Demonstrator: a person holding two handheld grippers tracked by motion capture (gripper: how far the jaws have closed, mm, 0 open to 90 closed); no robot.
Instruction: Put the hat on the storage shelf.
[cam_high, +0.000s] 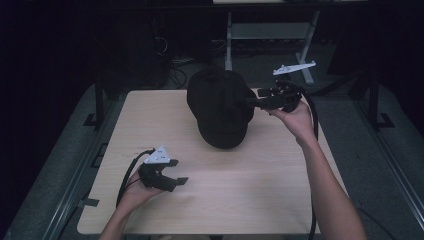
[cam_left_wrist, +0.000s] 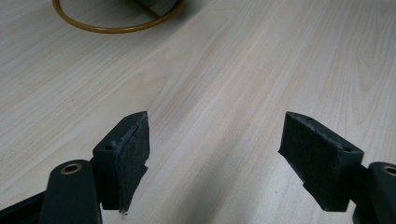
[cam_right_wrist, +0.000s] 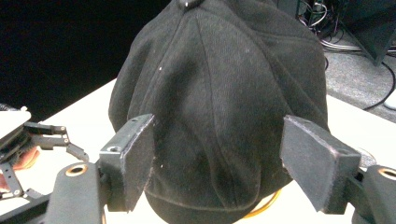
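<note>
My right gripper (cam_right_wrist: 217, 163) has its jaws wide apart, one on each side of the back of the cap (cam_right_wrist: 219, 93). I cannot tell if the pads touch the cloth. The jaws hold nothing. A bit of yellow ring (cam_right_wrist: 264, 207) peeks out from under the cap's bottom edge.

My left gripper (cam_left_wrist: 215, 158) also has its jaws wide apart, with bare wood between them. It holds nothing. In the left gripper view, the yellow ring (cam_left_wrist: 112, 29) lies on the table far ahead of the jaws.

From the high view, the cap (cam_high: 220, 107) sits on the far middle part of the table (cam_high: 240, 200). It is black and round on top. My right gripper (cam_high: 257, 102) is at the cap's right side, held by my right hand (cam_high: 295, 117). My left gripper (cam_high: 177, 180) is near the front left of the table, well apart from the cap, in my left hand (cam_high: 137, 192).
</note>
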